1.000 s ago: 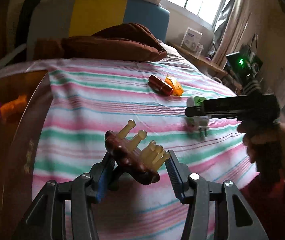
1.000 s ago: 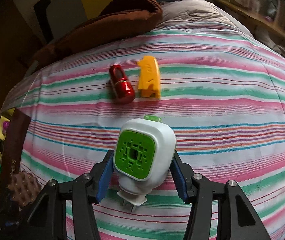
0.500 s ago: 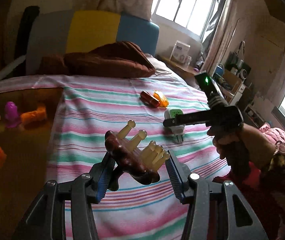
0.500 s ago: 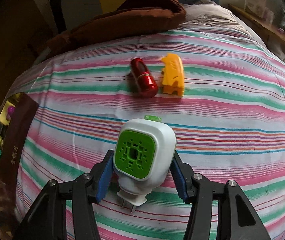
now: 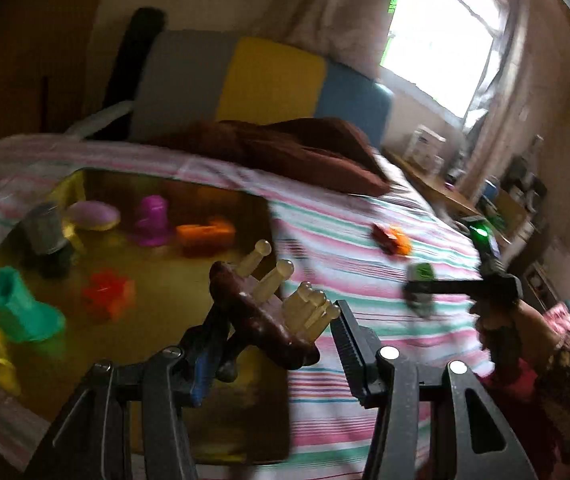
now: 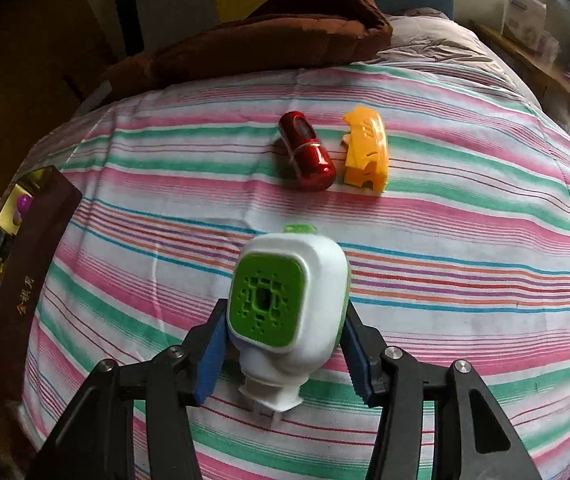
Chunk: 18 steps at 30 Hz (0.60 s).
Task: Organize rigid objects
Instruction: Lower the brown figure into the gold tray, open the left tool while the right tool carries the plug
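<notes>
My left gripper [image 5: 279, 310] is shut on a brown wooden massager [image 5: 253, 320] with pale pegs, held in the air over the near right part of a gold-lined box [image 5: 173, 292]. My right gripper [image 6: 285, 308] is shut on a white plug-in device with a green face [image 6: 281, 280], its prongs pointing down just above the striped bedsheet [image 6: 465, 240]. In the left wrist view that right gripper [image 5: 421, 292] and the hand [image 5: 497, 320] holding it are at the right. A red capsule [image 6: 309, 156] and a yellow plastic piece [image 6: 365, 152] lie side by side beyond the device.
The box holds several small toys: a teal boot [image 5: 21, 308], a red piece [image 5: 105, 292], an orange piece [image 5: 205, 232], a purple figure [image 5: 153, 220]. Its dark wall [image 6: 33, 264] is at the sheet's left edge. A brown blanket [image 6: 269, 40] lies at the bed's head.
My left gripper has swung left and risen with the massager, bringing the box and its toys into view. The right gripper has kept the device and only shifted a little over the sheet.
</notes>
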Tool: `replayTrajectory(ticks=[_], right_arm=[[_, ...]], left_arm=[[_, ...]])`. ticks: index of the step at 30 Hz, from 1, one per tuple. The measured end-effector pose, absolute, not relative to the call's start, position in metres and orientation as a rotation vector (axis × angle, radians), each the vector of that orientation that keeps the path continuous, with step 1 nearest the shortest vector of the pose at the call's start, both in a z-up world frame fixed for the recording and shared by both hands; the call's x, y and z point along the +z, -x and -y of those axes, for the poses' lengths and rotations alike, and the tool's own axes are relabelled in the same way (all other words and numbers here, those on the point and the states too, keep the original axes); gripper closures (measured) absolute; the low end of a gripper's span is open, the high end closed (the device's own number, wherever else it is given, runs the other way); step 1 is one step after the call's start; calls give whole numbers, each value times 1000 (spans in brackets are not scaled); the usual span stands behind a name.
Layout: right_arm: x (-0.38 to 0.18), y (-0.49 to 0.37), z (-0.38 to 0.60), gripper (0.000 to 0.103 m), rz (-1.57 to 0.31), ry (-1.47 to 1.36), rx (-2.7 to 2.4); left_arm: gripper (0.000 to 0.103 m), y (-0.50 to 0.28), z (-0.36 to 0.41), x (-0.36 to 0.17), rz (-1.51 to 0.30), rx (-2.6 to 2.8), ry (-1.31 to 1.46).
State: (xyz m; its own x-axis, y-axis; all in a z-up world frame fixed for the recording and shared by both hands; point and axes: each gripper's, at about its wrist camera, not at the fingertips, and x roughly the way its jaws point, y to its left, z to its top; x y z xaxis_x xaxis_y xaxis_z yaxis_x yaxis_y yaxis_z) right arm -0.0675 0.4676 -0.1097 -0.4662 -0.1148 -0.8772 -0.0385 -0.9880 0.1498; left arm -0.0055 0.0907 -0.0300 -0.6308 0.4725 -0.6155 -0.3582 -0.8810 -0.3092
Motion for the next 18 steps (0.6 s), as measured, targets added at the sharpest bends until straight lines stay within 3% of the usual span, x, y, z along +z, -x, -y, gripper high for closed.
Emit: replayTrajectory(ticks=[4, 18], right_arm=[[-110, 67, -463, 50, 164, -1591, -2657], [-112, 67, -467, 50, 204, -1574, -2665]], left_arm=[[50, 20, -65, -42, 251, 2524, 1071], [50, 87, -42, -76, 322, 2525, 1369]])
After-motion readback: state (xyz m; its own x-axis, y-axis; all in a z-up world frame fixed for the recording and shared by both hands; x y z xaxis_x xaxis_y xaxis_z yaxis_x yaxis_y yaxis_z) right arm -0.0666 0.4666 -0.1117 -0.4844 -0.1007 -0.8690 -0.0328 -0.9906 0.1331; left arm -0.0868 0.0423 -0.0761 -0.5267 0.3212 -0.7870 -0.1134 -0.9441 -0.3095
